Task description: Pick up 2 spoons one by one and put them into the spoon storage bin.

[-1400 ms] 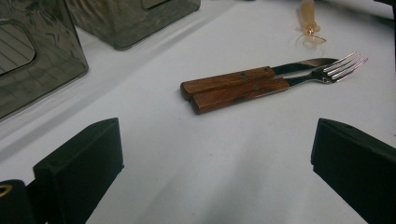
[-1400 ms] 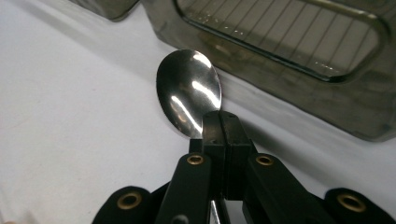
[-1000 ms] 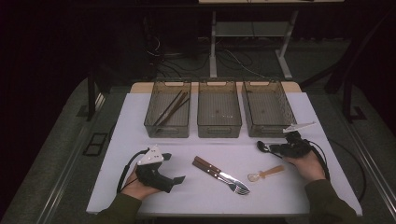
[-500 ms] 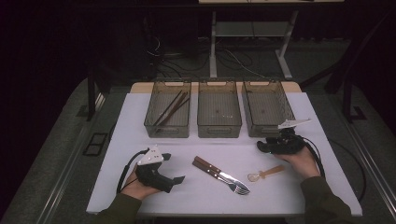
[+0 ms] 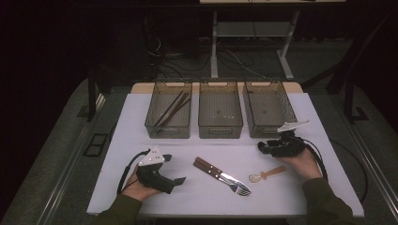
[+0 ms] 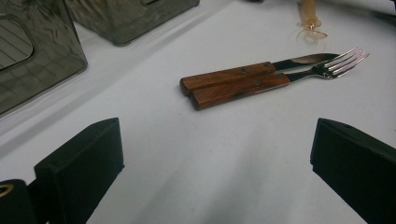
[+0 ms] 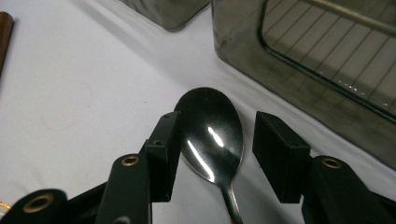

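Jaws just opened and not yet pinching, the right tongs (image 7: 215, 154) straddle a spoon's (image 7: 212, 116) bowl beside a bin (image 7: 327, 56); a squarer grip on the narrow neck, nearer their base, looks safer, while the left tongs (image 6: 217, 140) rest spread, empty.

The spoon (image 7: 212, 135) between the right gripper (image 7: 215, 158)'s matt black jaws is polished metal, its bowl glossy enough to throw bright highlights. The knife (image 6: 243, 74) and fork (image 6: 275, 79) lying at about 1 o'clock from the left gripper (image 6: 215, 163) have smooth, reddish-brown riveted wooden handles and shiny steel ends, and beyond them, nearer 1 o'clock still, lies a small spoon (image 6: 310, 21) of clear amber plastic. The three bins (image 5: 220, 110) look like smoky translucent plastic with ribbed floors, and the table (image 5: 187, 197) is a smooth, matt white.
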`<act>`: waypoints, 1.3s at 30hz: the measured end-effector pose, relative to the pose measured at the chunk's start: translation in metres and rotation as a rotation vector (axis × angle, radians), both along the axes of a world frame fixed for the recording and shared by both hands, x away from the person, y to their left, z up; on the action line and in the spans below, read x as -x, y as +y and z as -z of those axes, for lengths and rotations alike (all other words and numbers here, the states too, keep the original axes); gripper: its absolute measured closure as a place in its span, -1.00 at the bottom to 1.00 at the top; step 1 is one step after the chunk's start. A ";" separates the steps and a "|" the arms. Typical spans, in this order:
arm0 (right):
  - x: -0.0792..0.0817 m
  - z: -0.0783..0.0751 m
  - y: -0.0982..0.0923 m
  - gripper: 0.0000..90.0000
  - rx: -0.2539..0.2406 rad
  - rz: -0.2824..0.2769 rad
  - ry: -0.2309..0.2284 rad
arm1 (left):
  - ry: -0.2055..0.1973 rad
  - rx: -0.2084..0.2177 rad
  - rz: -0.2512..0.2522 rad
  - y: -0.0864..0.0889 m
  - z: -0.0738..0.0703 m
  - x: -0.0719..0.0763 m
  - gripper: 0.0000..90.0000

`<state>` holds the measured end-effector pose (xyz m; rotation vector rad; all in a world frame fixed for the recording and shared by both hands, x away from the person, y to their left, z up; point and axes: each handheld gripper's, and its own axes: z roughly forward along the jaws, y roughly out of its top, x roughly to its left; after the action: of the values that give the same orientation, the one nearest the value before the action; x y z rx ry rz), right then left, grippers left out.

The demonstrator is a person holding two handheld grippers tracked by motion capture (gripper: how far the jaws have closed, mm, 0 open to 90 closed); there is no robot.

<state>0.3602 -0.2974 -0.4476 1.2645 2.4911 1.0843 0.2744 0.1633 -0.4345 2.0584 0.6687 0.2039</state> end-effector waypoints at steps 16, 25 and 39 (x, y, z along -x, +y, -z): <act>0.009 0.002 0.010 0.28 0.120 -0.065 -0.096 | 0.007 -0.005 -0.007 0.000 0.001 0.000 -0.96; 0.011 0.002 0.008 0.35 0.111 -0.093 -0.097 | 0.006 -0.010 -0.008 0.000 0.001 0.000 -0.96; 0.013 -0.005 0.006 0.84 0.105 -0.131 -0.129 | 0.004 -0.009 -0.012 0.000 0.000 0.000 -0.96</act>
<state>0.3467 -0.2919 -0.4430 0.9837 2.5253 1.0121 0.2744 0.1631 -0.4349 2.0639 0.6832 0.2099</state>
